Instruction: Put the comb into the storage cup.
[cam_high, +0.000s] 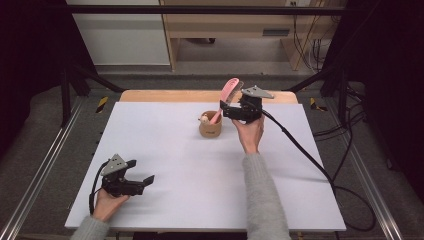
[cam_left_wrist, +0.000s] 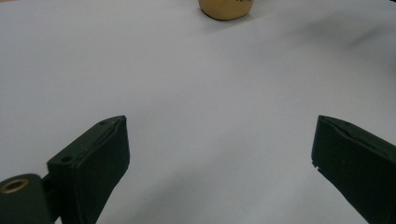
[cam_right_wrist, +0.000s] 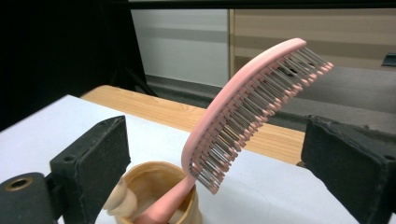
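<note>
Standing handle-down in the wooden cup (cam_high: 210, 126), the pink hairbrush (cam_high: 228, 94) leans out over its rim, so the placing looks done; the right gripper (cam_high: 231, 106) has its jaws spread wide to either side of the brush head, gripping nothing; the left gripper (cam_high: 137, 180) rests gaping near the white table's (cam_high: 165, 150) front corner; only the pull-away seems left.

Matt pink plastic hairbrush (cam_right_wrist: 243, 109) with metal pins stands in a smooth wooden cup (cam_right_wrist: 156, 193)
</note>
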